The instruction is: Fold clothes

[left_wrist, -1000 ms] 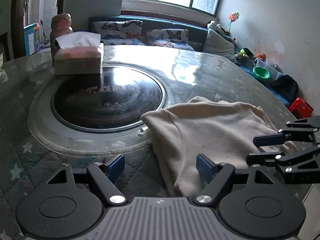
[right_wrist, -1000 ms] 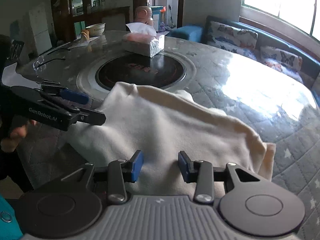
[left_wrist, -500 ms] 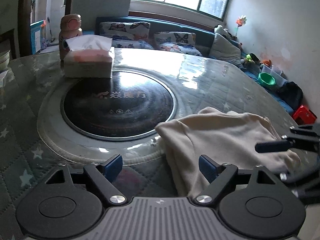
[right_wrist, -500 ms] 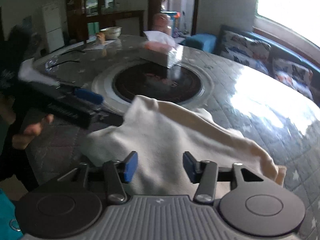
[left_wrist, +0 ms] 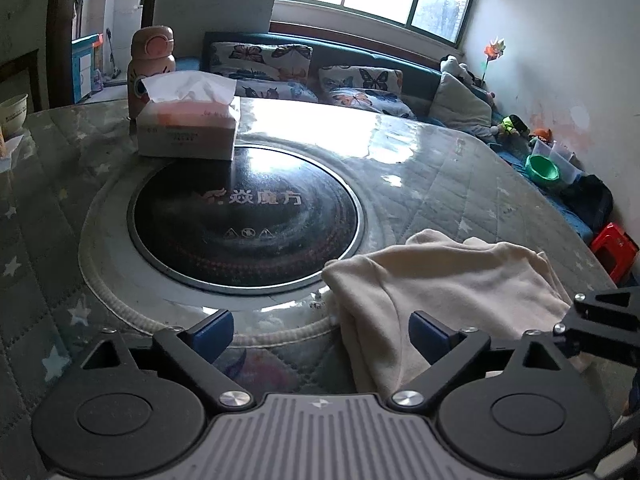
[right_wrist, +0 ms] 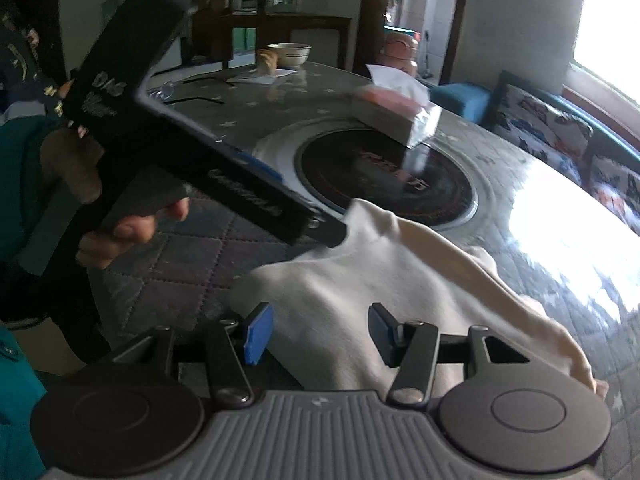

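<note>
Both jaws apart and gripping nothing, the left hand-held gripper [left_wrist: 320,336], still opening, and right hand-held gripper [right_wrist: 320,334] hover over the cream garment [left_wrist: 448,284] on the surface [left_wrist: 440,176].

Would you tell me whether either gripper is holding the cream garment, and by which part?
Nothing is held: the left gripper, still opening, and the right gripper both stand open over the cream garment.

tissue box [left_wrist: 188,132], pink bottle [left_wrist: 151,62], sofa [left_wrist: 320,64]

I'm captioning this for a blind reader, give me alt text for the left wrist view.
A cream garment lies bunched on a quilted table, just ahead of the left gripper, whose jaws are opening with nothing gripped. Beyond sit a tissue box and black round cooktop.
</note>
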`<state>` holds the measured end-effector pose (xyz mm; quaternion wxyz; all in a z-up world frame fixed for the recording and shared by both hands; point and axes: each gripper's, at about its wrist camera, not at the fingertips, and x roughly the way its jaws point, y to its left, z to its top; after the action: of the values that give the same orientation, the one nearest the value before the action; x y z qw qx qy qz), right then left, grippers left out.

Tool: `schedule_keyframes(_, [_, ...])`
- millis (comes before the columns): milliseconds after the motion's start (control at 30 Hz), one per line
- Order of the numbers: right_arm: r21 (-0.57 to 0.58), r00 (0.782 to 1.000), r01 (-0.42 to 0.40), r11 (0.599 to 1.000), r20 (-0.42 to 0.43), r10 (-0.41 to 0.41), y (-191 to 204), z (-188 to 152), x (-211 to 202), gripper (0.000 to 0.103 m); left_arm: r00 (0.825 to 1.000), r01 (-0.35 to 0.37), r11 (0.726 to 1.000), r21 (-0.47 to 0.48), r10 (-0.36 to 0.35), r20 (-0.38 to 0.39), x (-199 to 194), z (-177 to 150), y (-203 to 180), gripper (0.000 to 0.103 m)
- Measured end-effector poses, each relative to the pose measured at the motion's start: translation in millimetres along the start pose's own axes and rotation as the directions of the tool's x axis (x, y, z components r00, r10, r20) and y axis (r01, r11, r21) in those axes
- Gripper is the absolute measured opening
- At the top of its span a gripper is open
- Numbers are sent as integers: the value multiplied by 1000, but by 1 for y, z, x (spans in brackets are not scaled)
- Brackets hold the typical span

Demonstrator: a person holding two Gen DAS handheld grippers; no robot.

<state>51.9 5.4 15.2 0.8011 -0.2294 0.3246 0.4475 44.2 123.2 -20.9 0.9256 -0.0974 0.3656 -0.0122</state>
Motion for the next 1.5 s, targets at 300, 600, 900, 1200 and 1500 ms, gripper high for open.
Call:
schedule_keyframes(300, [-73,1000,3,997,-15,-4,17,4,10,54,999,-36,999,-30,36,8,-3,6,14,102])
schedule_keyframes(600, [-155,1000,-1,988,-10,-1,34,13,20,54,1000,-20,997,-73,20,-3,-3,9,17,103])
schedule_keyframes(900, [-256,999,26,966,-29,-35,53,6,31,33,998,2,995,-105,-9,-59,7,7,8,103])
schedule_keyframes(1200, [-14,997,-67,998,-26,67,17,14,28,12,996,40,987,-157,-52,-72,7,8,5,103])
schedule_keyframes(1500, [295,975,-222,929,64,213,-44,18,9,10,982,115,929,-352,-160,-101,11,10,16,98])
